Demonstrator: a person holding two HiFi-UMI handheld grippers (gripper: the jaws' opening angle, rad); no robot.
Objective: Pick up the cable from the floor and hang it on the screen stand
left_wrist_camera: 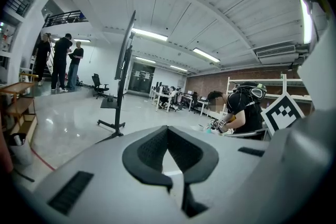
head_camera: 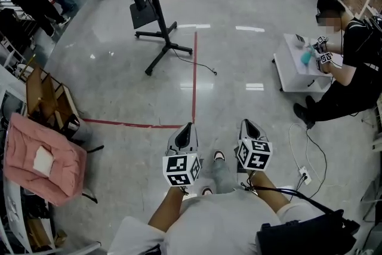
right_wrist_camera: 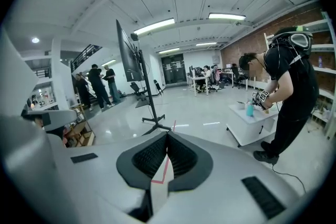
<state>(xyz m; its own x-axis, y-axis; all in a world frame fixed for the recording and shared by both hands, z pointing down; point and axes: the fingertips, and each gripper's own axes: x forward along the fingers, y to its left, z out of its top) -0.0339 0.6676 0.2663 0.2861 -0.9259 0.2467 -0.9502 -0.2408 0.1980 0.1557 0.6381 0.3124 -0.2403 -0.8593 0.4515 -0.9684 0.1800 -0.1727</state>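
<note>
The screen stand (head_camera: 145, 6) is a black pole on a splayed floor base, standing far ahead at the top centre of the head view. A thin dark cable (head_camera: 203, 64) trails on the floor from its base to the right. My left gripper (head_camera: 190, 126) and right gripper (head_camera: 246, 123) are held side by side near my feet, well short of the cable. Both are shut with nothing between the jaws. The stand (left_wrist_camera: 121, 77) rises ahead of my left gripper (left_wrist_camera: 167, 129). It also shows as a stand (right_wrist_camera: 140, 78) beyond my right gripper (right_wrist_camera: 168, 135).
Red tape lines (head_camera: 194, 77) cross the shiny floor. A seated person (head_camera: 349, 68) works at a low white table (head_camera: 292, 71) on the right, and another cable with a power strip (head_camera: 304, 174) lies nearby. A pink cushioned chair (head_camera: 39, 161) and a wooden shelf (head_camera: 45, 95) stand left.
</note>
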